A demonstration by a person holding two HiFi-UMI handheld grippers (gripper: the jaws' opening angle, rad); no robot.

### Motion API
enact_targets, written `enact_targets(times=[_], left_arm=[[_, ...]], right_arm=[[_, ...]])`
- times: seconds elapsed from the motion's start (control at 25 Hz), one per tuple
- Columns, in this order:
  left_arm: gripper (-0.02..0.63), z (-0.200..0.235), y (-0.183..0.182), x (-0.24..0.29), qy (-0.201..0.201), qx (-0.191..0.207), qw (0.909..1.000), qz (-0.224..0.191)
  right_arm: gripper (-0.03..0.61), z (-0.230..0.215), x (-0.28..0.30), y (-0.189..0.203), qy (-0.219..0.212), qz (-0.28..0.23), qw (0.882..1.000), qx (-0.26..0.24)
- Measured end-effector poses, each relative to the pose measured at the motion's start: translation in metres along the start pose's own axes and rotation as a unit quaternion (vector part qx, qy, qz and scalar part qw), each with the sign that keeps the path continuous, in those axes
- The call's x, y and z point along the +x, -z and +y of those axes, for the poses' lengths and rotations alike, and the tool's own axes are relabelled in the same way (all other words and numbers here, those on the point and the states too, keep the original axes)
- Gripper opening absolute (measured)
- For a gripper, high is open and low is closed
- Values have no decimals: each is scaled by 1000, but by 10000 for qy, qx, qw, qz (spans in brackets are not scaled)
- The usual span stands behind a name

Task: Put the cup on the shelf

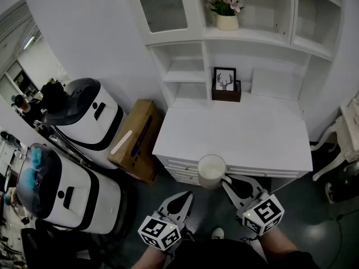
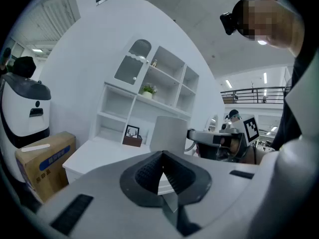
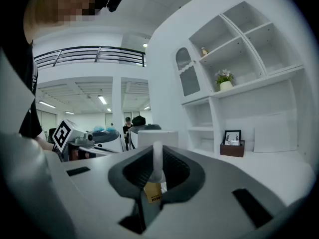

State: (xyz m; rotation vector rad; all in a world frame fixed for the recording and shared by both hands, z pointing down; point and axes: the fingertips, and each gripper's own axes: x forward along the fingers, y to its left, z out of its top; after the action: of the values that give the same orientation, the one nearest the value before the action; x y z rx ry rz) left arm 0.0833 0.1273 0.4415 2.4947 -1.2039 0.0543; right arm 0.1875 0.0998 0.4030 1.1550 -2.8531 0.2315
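Observation:
A white cup (image 1: 212, 170) hangs in front of the white desk (image 1: 235, 136), just before its front edge. My right gripper (image 1: 227, 180) is shut on the cup's handle (image 3: 156, 159); the cup body (image 3: 158, 137) rises right beyond the jaws. My left gripper (image 1: 187, 195) sits lower left of the cup, shut with nothing between its jaws. In the left gripper view the cup (image 2: 169, 132) stands past the closed tips (image 2: 162, 157), with the right gripper (image 2: 215, 139) to its right. The white shelf unit (image 1: 185, 72) rises behind the desk.
A framed deer picture (image 1: 225, 79) in a brown box stands at the back of the desk. A flower pot (image 1: 227, 17) is on an upper shelf. A cardboard box (image 1: 136, 139) and two white machines (image 1: 87, 116) stand on the floor to the left.

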Motion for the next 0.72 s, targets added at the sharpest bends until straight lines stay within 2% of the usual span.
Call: enact_targets(times=[0.72], left_arm=[[5, -10, 4, -7, 22, 16, 10000, 17]], right_arm=[[34, -1, -11, -3, 140, -191, 9994, 247]])
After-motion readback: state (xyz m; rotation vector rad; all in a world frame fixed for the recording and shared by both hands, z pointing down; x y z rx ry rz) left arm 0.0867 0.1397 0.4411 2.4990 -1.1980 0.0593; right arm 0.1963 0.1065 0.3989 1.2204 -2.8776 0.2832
